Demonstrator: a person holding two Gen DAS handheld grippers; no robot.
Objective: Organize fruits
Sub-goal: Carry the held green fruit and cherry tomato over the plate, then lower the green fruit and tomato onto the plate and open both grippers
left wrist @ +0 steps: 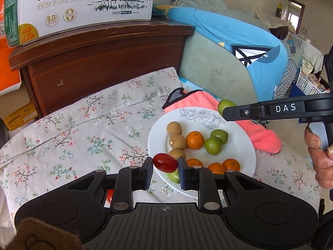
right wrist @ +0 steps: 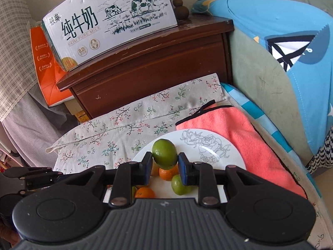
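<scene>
The left tongs (left wrist: 165, 164) are clenched on a red tomato (left wrist: 165, 162), held clear of the cloth at the near left edge of the white plate (left wrist: 239, 160). The right tongs (right wrist: 164, 162) are clamped on a green fruit (right wrist: 164, 153), lifted above the plate's far side; in the left view that fruit (left wrist: 225, 105) shows at the tip of the right tool, over the pink towel (left wrist: 264, 139) and the plate's rose drawing. A hand (left wrist: 320, 156) grips that tool's handle at the right edge. On the plate lie three brown fruits (left wrist: 174, 128) in a column at the left, an orange (left wrist: 195, 140) just beside them, two green ones (left wrist: 212, 145) touching each other to its right, and three more oranges (left wrist: 231, 164) along the near rim. Another green fruit (left wrist: 174, 176) shows partly under the tomato. Something red (left wrist: 109, 195) peeks out below the left tool; what it is cannot be told. The plate sits on a floral cloth (left wrist: 83, 129) and partly over the pink towel. Behind stands a dark wooden nightstand (left wrist: 108, 62) carrying a milk carton (left wrist: 87, 4), with a blue cover (left wrist: 239, 41) draped at the right.
</scene>
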